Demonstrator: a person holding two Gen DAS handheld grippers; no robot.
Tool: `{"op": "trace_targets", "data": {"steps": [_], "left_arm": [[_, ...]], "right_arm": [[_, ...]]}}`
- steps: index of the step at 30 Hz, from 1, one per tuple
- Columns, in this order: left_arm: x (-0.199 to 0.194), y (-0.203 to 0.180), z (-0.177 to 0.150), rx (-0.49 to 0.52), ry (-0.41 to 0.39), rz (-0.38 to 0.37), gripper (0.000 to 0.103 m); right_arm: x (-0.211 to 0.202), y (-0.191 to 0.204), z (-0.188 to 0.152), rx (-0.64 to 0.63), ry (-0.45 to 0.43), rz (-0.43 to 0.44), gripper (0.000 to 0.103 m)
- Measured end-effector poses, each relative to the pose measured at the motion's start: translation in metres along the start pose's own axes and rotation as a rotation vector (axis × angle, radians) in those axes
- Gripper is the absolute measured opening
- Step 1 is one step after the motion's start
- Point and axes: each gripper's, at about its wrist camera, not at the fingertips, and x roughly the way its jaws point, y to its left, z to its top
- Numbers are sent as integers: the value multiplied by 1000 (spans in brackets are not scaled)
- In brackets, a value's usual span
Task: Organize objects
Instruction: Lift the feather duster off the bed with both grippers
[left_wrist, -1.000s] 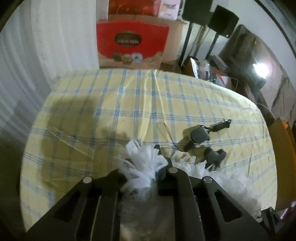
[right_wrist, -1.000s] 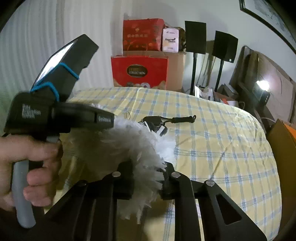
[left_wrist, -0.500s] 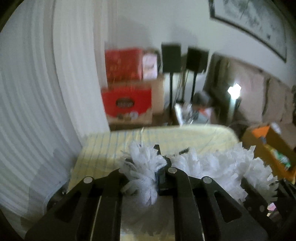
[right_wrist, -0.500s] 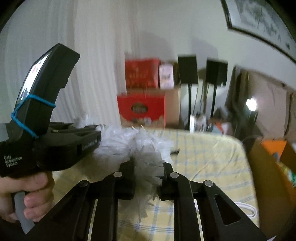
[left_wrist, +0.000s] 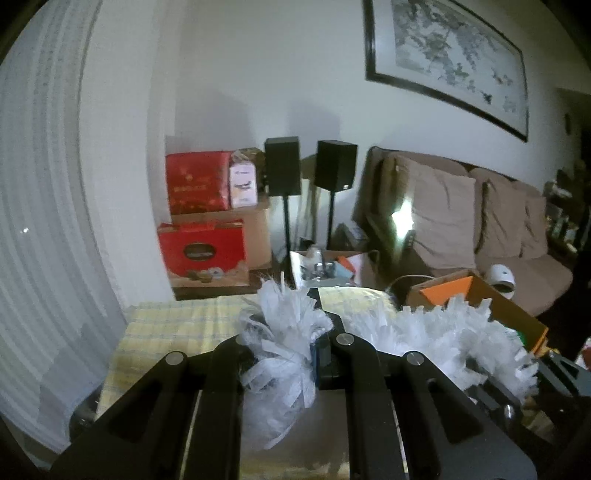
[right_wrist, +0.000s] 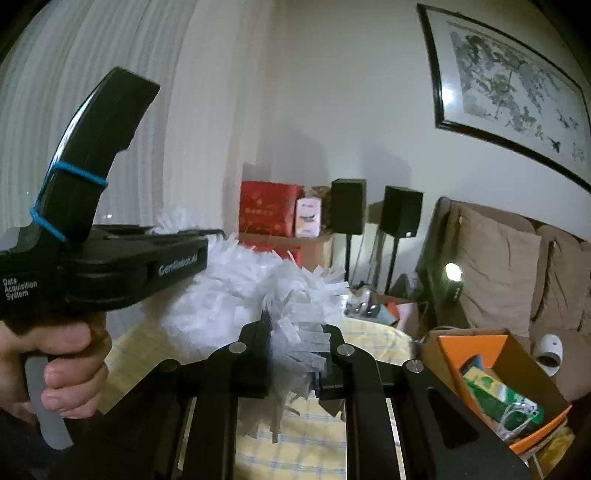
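A fluffy white duster (left_wrist: 424, 332) of shredded strips hangs between both grippers, lifted above the yellow checked table (left_wrist: 177, 321). My left gripper (left_wrist: 288, 347) is shut on one end of the duster. My right gripper (right_wrist: 295, 350) is shut on the other end (right_wrist: 236, 288). The left gripper's black body shows at the left of the right wrist view (right_wrist: 110, 266), held by a hand. The table (right_wrist: 369, 332) lies low in both views.
An open orange-lined cardboard box (right_wrist: 498, 376) with packets stands right of the table. Red boxes (left_wrist: 201, 254) and two black speakers (left_wrist: 310, 170) stand by the far wall. A brown sofa (left_wrist: 480, 229) is at the right. White curtains (left_wrist: 40, 221) hang at the left.
Both grippers have risen and tilted up with the duster held between them. The table and the small dark objects on it have dropped out of view; the room's wall and sofa now show.
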Motion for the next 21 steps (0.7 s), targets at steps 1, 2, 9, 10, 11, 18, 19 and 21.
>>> {"op": "trace_targets", "data": {"steps": [1, 2, 9, 10, 11, 18, 19, 21], "left_arm": [[-2, -4, 1, 4, -6, 6, 11], [-5, -8, 2, 9, -19, 22, 11], [-32, -22, 17, -33, -74, -12, 11], [-36, -23, 22, -36, -84, -18, 11], [-39, -24, 25, -36, -92, -24, 11], [-59, -40, 36, 2, -173, 31, 12], [-57, -41, 36, 1, -166, 36, 12], [-47, -39, 36, -30, -117, -7, 12]], "right_arm": [[-3, -6, 0, 8, -3, 2, 14], [-3, -11, 0, 20, -9, 4, 14], [-18, -35, 19, 39, -79, 40, 14], [-22, -39, 24, 57, -94, 45, 14], [-25, -42, 27, 67, -108, 51, 14], [-50, -54, 45, 58, -196, 79, 14], [-51, -55, 46, 57, -196, 84, 14], [-53, -55, 48, 42, -201, 87, 14]]}}
